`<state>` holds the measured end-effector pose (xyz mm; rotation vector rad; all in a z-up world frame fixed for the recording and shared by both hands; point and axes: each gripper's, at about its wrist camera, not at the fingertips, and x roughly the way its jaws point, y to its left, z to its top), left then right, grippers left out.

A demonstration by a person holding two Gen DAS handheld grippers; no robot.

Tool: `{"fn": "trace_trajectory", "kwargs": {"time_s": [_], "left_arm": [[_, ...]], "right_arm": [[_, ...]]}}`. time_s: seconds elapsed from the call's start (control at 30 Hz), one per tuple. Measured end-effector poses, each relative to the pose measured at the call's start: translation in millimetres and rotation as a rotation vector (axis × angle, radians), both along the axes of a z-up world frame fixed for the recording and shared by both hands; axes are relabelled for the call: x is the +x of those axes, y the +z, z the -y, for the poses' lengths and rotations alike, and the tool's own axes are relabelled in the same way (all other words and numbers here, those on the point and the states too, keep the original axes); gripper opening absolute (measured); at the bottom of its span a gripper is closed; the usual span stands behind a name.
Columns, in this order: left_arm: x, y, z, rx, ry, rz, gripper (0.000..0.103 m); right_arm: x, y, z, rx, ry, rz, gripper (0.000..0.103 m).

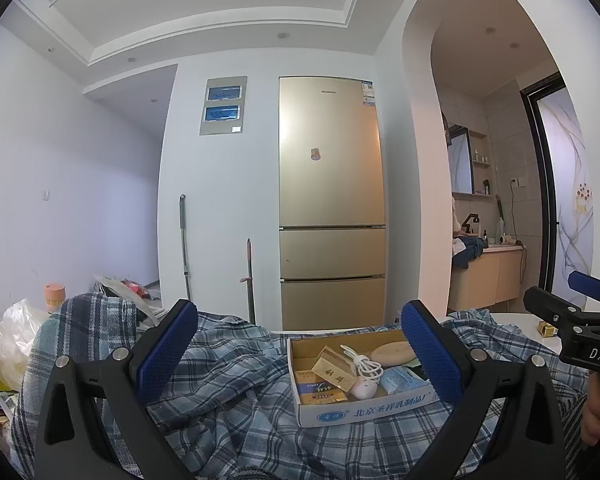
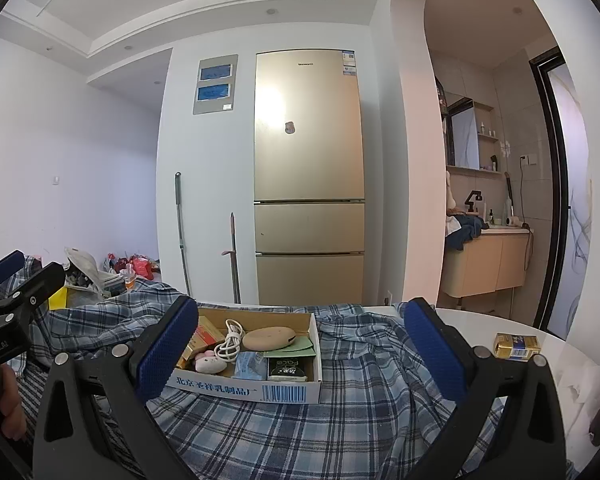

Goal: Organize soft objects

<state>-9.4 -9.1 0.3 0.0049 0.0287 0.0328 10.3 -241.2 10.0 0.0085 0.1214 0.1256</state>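
Observation:
A blue plaid cloth (image 1: 236, 364) lies rumpled across the table; it also shows in the right wrist view (image 2: 364, 360). A shallow cardboard box (image 1: 364, 402) of small items (cable, packets, a round pad) sits on the cloth, also in the right wrist view (image 2: 260, 390). My left gripper (image 1: 300, 356) is open, hovering above the cloth with the box between its fingers. My right gripper (image 2: 300, 354) is open, above the cloth, just right of the box. Each gripper shows at the edge of the other's view.
A gold packet (image 2: 516, 346) lies on the bare white table (image 2: 480, 324) at right. Plastic bags and clutter (image 1: 12, 344) sit at the left. A gold fridge (image 1: 330, 200), two leaning poles and a bathroom arch stand behind.

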Motion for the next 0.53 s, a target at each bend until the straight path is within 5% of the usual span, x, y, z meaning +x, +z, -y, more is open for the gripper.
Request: {"fn": "trace_trajectory", "kwargs": {"time_s": [0.53], "left_arm": [[-1.1, 0.1, -0.2, 0.000, 0.000, 0.003, 0.103]], "right_arm": [[1.0, -0.9, 1.5, 0.005, 0.002, -0.010, 0.103]]}}
